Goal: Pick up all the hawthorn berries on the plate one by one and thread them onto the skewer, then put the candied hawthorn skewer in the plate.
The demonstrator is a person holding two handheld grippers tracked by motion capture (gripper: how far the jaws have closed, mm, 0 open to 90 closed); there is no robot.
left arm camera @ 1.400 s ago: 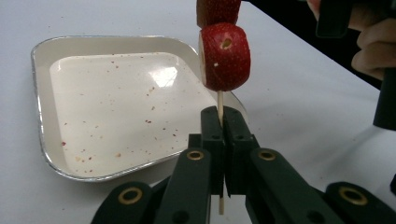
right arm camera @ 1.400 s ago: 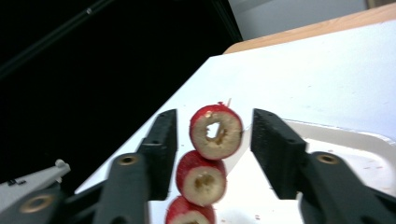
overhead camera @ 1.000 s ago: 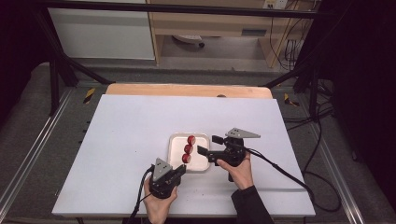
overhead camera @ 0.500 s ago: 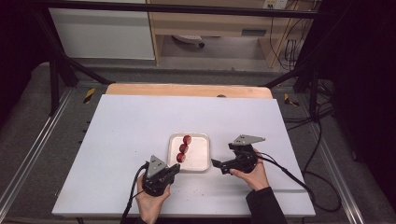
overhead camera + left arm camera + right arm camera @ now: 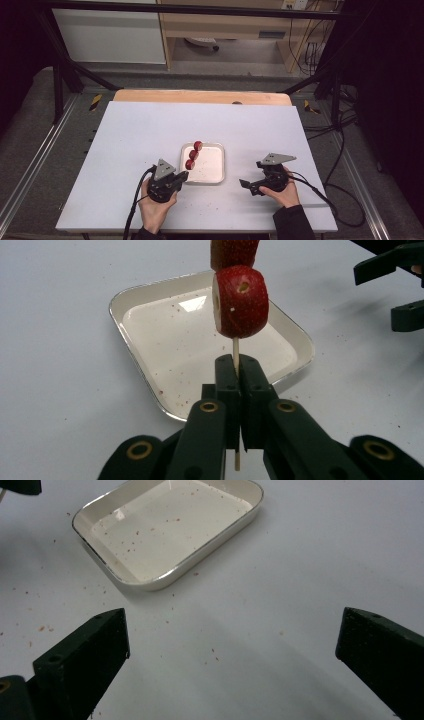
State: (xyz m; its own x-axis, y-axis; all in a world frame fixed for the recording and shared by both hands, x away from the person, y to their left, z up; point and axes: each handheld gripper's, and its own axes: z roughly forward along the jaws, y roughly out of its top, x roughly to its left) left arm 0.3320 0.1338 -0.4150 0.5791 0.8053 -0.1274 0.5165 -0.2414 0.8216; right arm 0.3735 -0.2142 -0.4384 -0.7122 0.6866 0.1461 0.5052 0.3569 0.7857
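Right gripper [image 5: 248, 186] has backed off the tray [image 5: 215, 172] since a second ago: it was at the tray's right edge by the strawberry pieces [image 5: 194, 154], now it sits lower and further right, near the worktop's [image 5: 125, 150] front-right area, well apart from the tray. Its jaws have just been opening and now stand wide, nothing between them; in the right gripper view I see bare worktop with red crumbs between the two jaws and the tray up ahead.

Left gripper [image 5: 182, 175] barely shifted, slightly nearer the front edge than before. Clenched on the skewer [image 5: 235, 352]: in the left gripper view the jaws are pressed together with the thin wooden stick running up between them and its tail poking out below.

Skewer angles from the left jaws up over the tray's left half. Three strawberry pieces threaded on it, clear of the jaws, bare stick between the nearest piece and the jaw tips. Tray sits near the worktop's middle, toward the front edge.
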